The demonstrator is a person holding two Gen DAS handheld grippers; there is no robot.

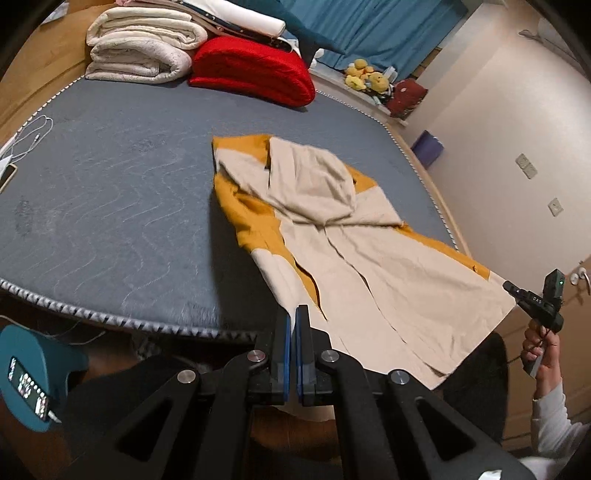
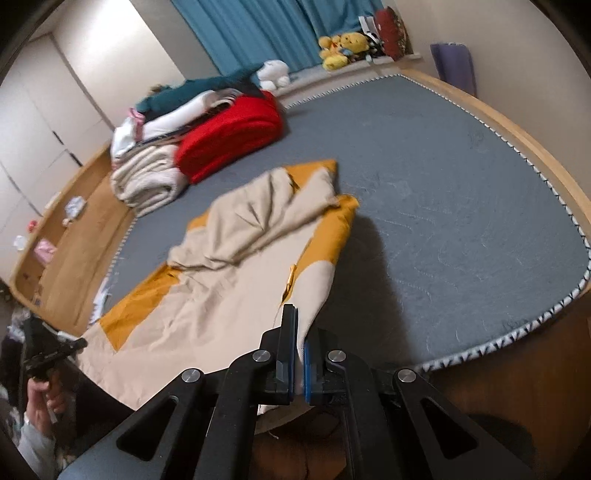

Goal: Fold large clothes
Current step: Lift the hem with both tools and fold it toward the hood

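A beige-and-mustard hooded garment (image 1: 343, 236) lies spread lengthwise on a grey quilted mattress (image 1: 122, 206), its hem hanging over the mattress's near edge and its hood (image 1: 314, 181) folded down flat over the upper back. The cloth is mostly pale beige, with mustard panels showing along both long sides and at the shoulders; shallow creases run down its length, and a sleeve lies doubled across the body. In the left wrist view the left gripper (image 1: 292, 317) has its blue-padded fingers pressed together on one corner of the hem, at the near edge of the mattress. In the right wrist view the right gripper (image 2: 300, 332) is likewise clamped on the opposite hem corner, cloth pinched between its pads. Each camera also catches the other tool held at the far hem corner: the right gripper in the person's right hand (image 1: 543, 350), and the left gripper gripped by the left hand (image 2: 44, 391). At the far edge of the mattress sit a folded red blanket (image 1: 255, 70) and a stack of cream blankets (image 1: 144, 48) beside it, touching. Blue curtains (image 1: 365, 29) hang behind, yellow plush toys (image 1: 364, 75) rest on the ledge beyond the mattress's far corner, and a white cable (image 1: 33, 136) trails at the mattress's left edge.
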